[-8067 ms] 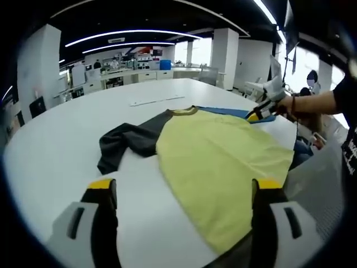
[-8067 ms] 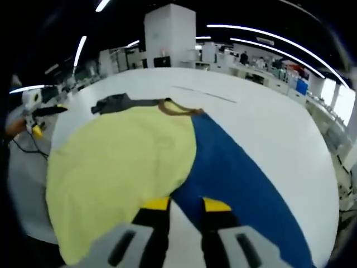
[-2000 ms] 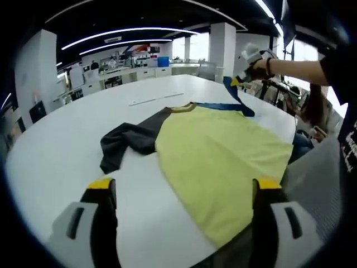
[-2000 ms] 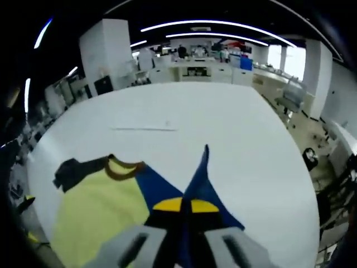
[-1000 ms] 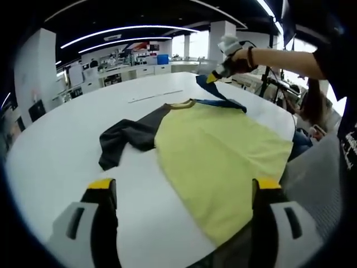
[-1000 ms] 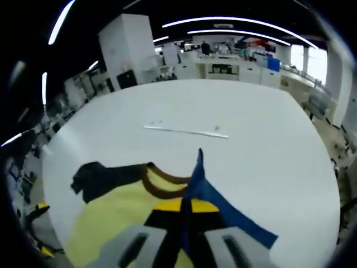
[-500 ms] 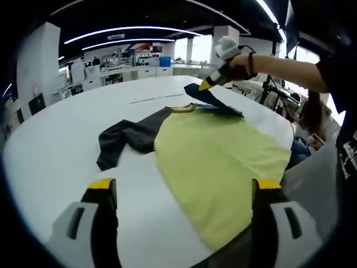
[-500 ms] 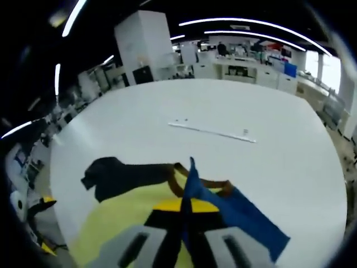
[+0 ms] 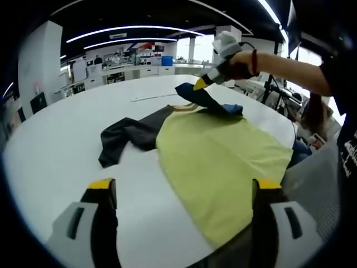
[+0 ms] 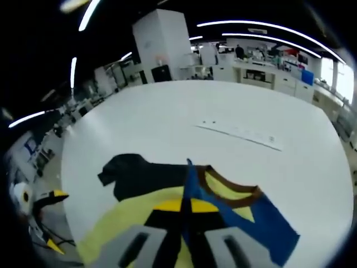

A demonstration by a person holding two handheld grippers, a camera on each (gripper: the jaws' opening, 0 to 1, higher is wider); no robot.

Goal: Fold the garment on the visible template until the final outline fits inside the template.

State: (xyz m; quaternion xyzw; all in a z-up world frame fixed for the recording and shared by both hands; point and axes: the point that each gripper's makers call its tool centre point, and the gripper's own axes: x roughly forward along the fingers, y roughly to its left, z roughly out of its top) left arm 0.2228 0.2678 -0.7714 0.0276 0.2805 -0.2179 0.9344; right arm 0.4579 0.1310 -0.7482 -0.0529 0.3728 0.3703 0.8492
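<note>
This is a big open office or lab room. A large white table point(image 9: 50, 145) stands in the middle. Far behind it are white counters point(image 9: 131, 71) with gear on them, thick white pillars point(image 10: 162, 42), and long curved light strips point(image 9: 134, 28) on a dark ceiling.

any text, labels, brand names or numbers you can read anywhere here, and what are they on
None can be read.
The yellow shirt, its blue sleeve and dark sleeve: plain, no print visible.
Person's dark top: pale marks at the view's edge, too blurred to read.
Background shelves and boxes: too small to read.
</note>
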